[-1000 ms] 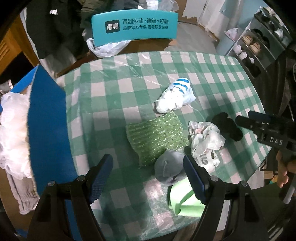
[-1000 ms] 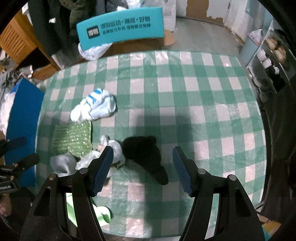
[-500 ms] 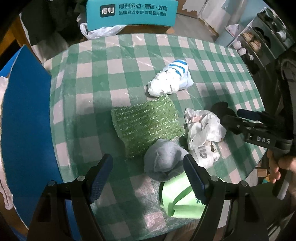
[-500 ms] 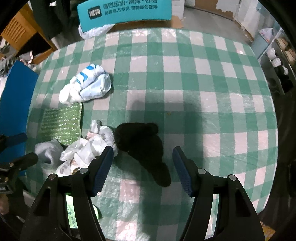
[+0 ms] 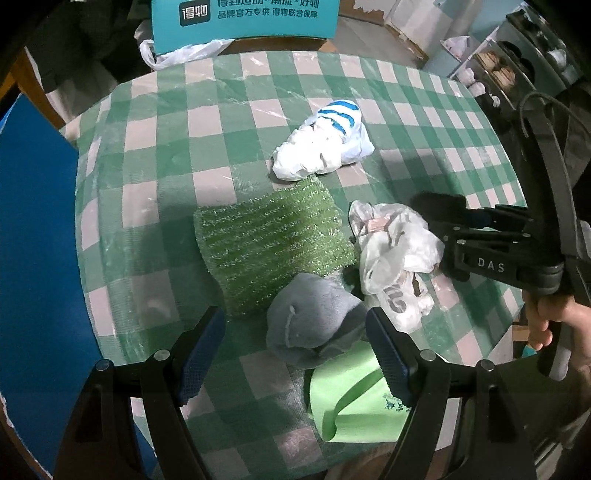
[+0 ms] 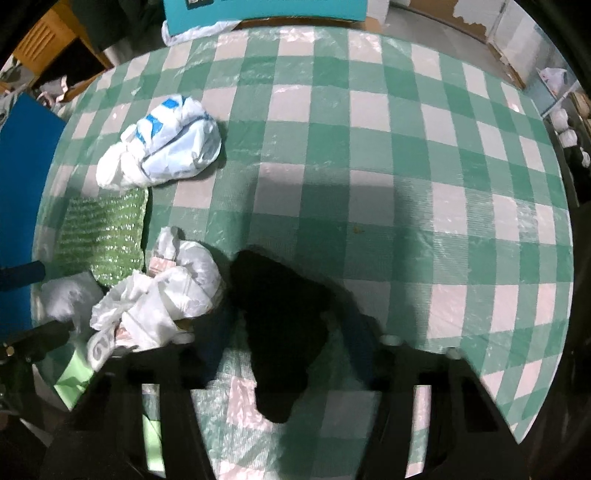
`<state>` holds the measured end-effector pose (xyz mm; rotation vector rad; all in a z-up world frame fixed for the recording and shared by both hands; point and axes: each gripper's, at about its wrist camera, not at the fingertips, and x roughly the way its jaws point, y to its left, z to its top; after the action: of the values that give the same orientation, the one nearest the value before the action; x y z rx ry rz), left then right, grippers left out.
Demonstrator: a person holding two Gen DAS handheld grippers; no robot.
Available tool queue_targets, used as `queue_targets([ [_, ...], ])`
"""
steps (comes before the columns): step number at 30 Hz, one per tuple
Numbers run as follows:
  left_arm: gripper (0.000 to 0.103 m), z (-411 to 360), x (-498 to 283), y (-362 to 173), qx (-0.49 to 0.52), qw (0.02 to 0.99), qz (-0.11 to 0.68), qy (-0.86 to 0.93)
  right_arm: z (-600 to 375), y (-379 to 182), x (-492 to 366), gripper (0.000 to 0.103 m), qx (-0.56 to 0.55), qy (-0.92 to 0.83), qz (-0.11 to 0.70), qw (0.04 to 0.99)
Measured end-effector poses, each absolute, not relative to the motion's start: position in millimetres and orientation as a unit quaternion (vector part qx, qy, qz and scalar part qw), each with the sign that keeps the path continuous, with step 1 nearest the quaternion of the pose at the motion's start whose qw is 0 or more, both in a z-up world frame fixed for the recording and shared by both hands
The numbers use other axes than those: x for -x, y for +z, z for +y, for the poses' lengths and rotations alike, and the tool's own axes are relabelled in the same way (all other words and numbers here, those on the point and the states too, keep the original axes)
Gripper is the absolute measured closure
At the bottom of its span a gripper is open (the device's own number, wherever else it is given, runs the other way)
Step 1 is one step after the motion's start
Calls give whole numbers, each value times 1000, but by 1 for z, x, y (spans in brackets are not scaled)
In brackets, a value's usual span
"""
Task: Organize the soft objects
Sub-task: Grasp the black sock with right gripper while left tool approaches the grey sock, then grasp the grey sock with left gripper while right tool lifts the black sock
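The grey sock (image 5: 310, 325) lies balled up at the table's near edge, between the fingers of my left gripper (image 5: 293, 354), which stands open just above it without touching it. A black sock (image 6: 280, 317) lies flat between the blurred fingers of my right gripper (image 6: 286, 352). That gripper's jaws are closing, and a narrow gap shows on each side of the sock. Beside the socks lie a green bubble-wrap sheet (image 5: 273, 243), a crumpled white plastic bag (image 5: 395, 251), a white bag with blue stripes (image 5: 325, 144) and a light green bag (image 5: 354, 398).
A green-and-white checked cloth under clear plastic covers the round table (image 6: 369, 147). A blue board (image 5: 37, 258) stands at the table's left. A teal box (image 5: 243, 18) sits behind the far edge. A person's hand (image 5: 554, 325) holds the right tool.
Both grippers have sunk toward the table, so the objects look larger. The right gripper's fingers have drawn inward around the black sock. The left gripper's opening is unchanged.
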<state>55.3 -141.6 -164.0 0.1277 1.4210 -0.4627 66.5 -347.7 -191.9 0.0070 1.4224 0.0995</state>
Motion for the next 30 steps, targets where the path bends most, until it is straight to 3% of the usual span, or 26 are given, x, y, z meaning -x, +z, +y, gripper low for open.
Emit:
queue_targets([
  [13,24,-152,-54,-174,-65,725,648,-224,-355,-159,-56,67,-29,32,629,776],
  [15,32,-151,-55,-175,-64,724,648,-227,-352,-154,-55,67,-32,34,625,779],
  [17,51,-149,-55,-179,-65,718,655,-227,-341,-148,-54,67,-34,35,622,782],
  [22,74,-146,-49,-181,-71,716,655,-232,-341,-137,-51,67,-35,45,612,789],
  [30,76,-132,-49,-160,-63,730,640,-231,-320,-123,-56,67,-30,59,598,799],
])
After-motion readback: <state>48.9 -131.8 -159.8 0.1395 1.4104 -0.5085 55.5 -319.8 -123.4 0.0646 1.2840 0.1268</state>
